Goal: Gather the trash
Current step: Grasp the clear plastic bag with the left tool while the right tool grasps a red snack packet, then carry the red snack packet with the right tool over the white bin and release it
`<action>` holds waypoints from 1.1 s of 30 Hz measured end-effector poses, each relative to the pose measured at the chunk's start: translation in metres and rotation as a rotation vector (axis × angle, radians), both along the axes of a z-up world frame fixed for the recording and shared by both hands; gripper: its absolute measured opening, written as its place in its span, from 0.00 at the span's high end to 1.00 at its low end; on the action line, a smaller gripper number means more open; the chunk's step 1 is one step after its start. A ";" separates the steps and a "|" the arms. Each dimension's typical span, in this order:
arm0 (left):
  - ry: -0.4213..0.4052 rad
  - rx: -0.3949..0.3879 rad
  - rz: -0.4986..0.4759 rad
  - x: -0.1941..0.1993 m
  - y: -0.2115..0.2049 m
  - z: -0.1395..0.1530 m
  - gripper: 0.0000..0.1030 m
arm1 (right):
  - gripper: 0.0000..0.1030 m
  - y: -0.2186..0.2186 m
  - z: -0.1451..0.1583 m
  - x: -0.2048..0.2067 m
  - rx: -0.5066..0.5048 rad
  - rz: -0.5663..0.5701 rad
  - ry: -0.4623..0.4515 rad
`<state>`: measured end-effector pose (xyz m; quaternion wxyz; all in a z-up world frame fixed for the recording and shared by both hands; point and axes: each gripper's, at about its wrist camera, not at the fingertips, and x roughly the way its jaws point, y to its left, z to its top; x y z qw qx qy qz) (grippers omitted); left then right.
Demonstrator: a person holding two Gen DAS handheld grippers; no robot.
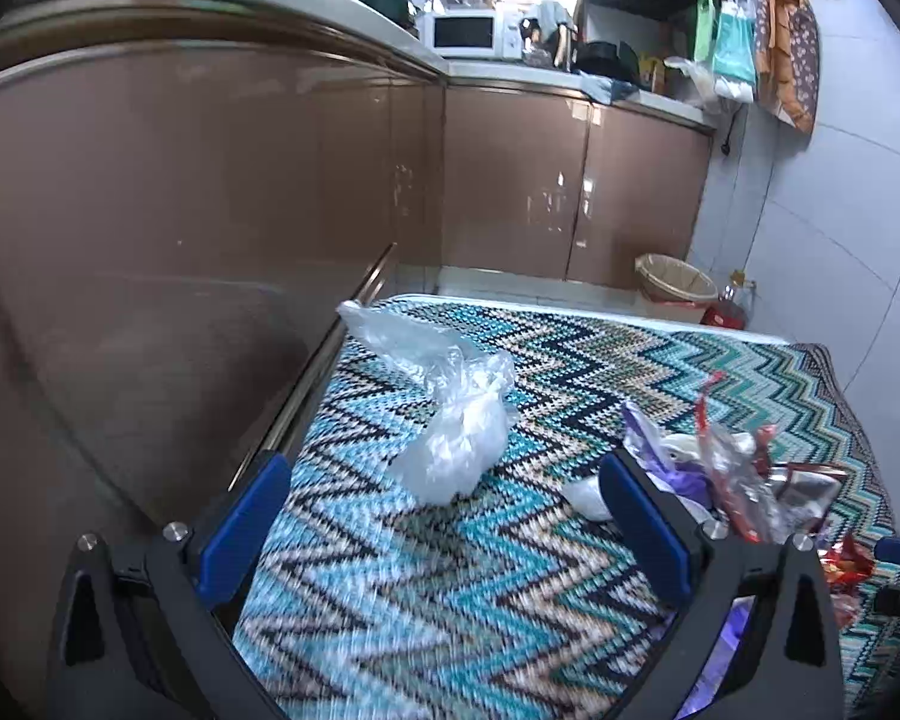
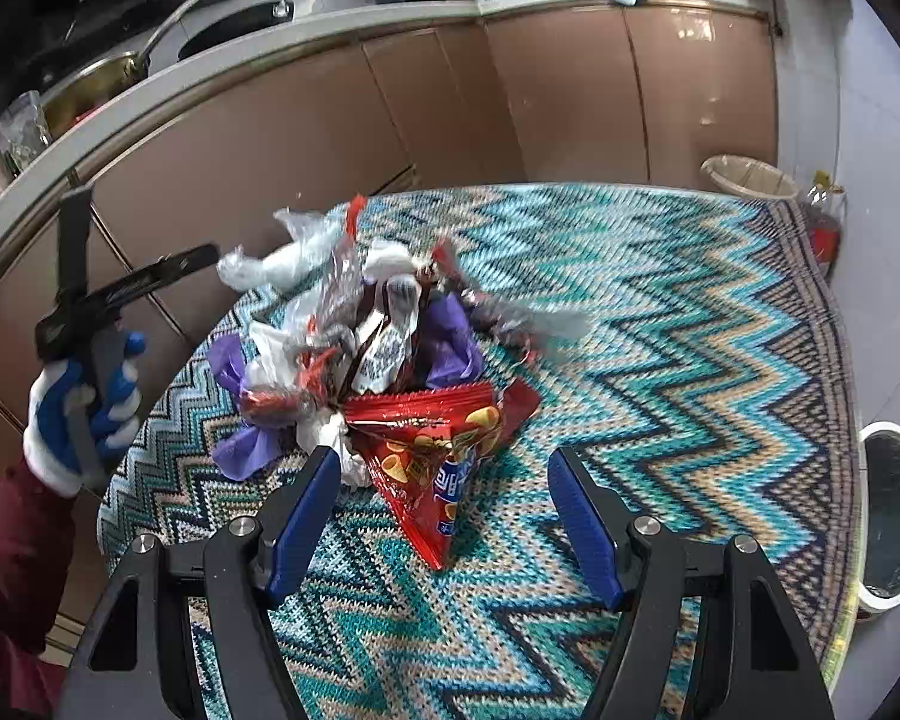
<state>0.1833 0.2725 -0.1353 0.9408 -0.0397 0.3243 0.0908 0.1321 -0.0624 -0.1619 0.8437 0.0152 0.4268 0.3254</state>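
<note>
Right wrist view gives me a zigzag-cloth surface point(image 2: 630, 312) beside brown kitchen cabinets point(image 2: 570, 90): one trash pile point(image 2: 378, 354) near its left edge, one bin point(image 2: 750, 175) beyond. Both grippers point(image 2: 444, 516) point(image 1: 444, 528) stand apart, empty.

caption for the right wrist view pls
Open right gripper nears a red snack bag fronting a wrapper pile on a zigzag cloth.

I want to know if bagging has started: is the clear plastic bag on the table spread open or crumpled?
Crumpled. The clear plastic bag lies bunched and twisted on the zigzag cloth, with no open mouth visible.
</note>
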 end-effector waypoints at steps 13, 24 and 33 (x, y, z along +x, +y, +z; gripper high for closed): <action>0.127 -0.083 -0.027 0.071 0.019 -0.050 0.13 | 0.52 0.006 -0.026 0.019 -0.008 0.007 0.065; 0.156 -0.178 -0.069 0.067 0.017 -0.052 0.68 | 0.92 0.004 -0.015 0.007 -0.014 0.023 0.025; 0.056 -0.137 -0.086 0.010 0.002 0.002 0.68 | 0.93 -0.012 0.015 -0.029 0.001 0.005 -0.059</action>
